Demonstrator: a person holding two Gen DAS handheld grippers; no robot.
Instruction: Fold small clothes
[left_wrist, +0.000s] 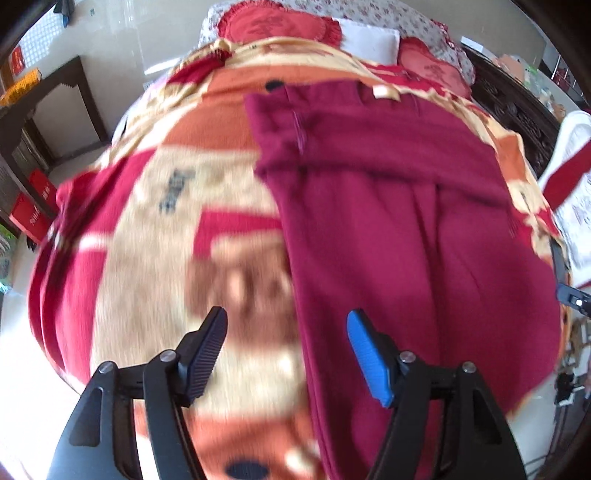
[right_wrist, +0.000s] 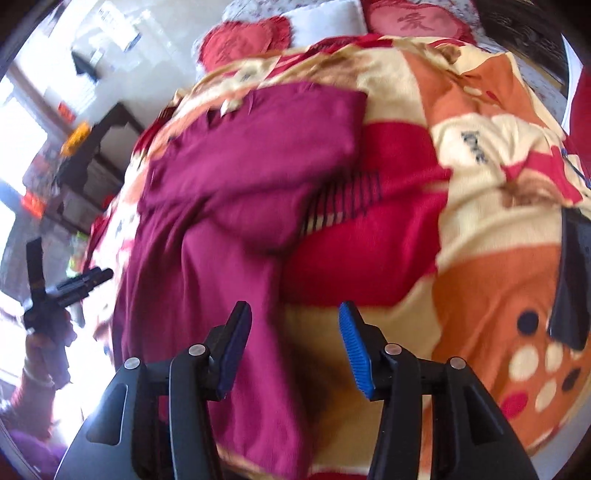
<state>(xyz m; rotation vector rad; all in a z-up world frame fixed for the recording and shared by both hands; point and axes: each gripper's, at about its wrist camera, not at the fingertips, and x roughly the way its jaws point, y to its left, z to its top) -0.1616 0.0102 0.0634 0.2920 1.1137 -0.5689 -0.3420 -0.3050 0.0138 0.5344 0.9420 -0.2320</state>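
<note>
A maroon garment (left_wrist: 399, 206) lies spread on a patterned red, orange and cream blanket (left_wrist: 155, 229) on a bed. My left gripper (left_wrist: 286, 354) is open and empty, hovering above the garment's left edge. In the right wrist view the garment (right_wrist: 221, 177) lies with one sleeve folded across its body, a striped cuff showing at its right. My right gripper (right_wrist: 295, 343) is open and empty above the garment's lower right edge and the blanket (right_wrist: 461, 258). The left gripper (right_wrist: 62, 288) shows at the far left, held by a hand.
Red cushions (left_wrist: 273, 26) and a white pillow (left_wrist: 369, 38) lie at the head of the bed. A dark wooden cabinet (left_wrist: 48, 110) and red boxes (left_wrist: 33, 206) stand left of the bed. A dark object (right_wrist: 570, 280) lies on the blanket at right.
</note>
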